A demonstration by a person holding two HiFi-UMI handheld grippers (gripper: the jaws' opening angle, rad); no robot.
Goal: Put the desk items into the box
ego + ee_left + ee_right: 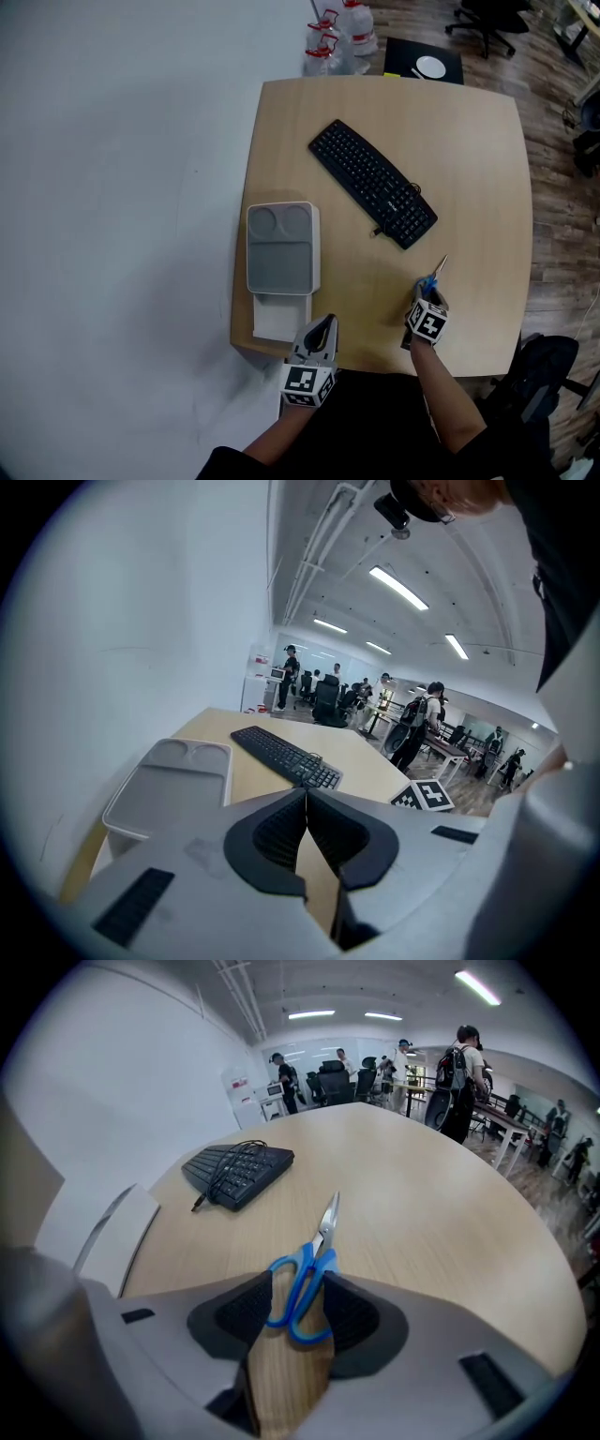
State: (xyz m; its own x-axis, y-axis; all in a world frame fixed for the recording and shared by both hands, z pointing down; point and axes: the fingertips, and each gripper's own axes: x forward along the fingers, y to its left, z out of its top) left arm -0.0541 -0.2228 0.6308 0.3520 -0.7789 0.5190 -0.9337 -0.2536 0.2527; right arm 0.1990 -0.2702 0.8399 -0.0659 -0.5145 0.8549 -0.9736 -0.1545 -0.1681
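Scissors (434,277), one pair with blue handles, lie near the front right of the wooden table (469,169) in the head view, blades pointing away from the person. The right gripper (425,298) is at their handle end. One black keyboard (373,184) lies diagonally mid-table, well apart from the scissors. One white box (281,319) with a grey lid (279,248) stands at the table's left edge, and the left gripper (326,323) hangs just beside its near right corner. Past the far edge stand clear water bottles (339,33) and an office chair (487,19).

In the left gripper view, the left gripper (306,794) has its jaws closed tip to tip with nothing between them. Beyond it sit the lidded box (173,794) on the left and the keyboard (286,757) behind. Nothing lies between gripper and box.

In the right gripper view, the right gripper (298,1281) has its jaws spread wide, with the scissors' (314,1260) blue handles between the pads, flat on the table (441,1213). The keyboard (236,1174) and its cable (214,1190) lie further off to the left.
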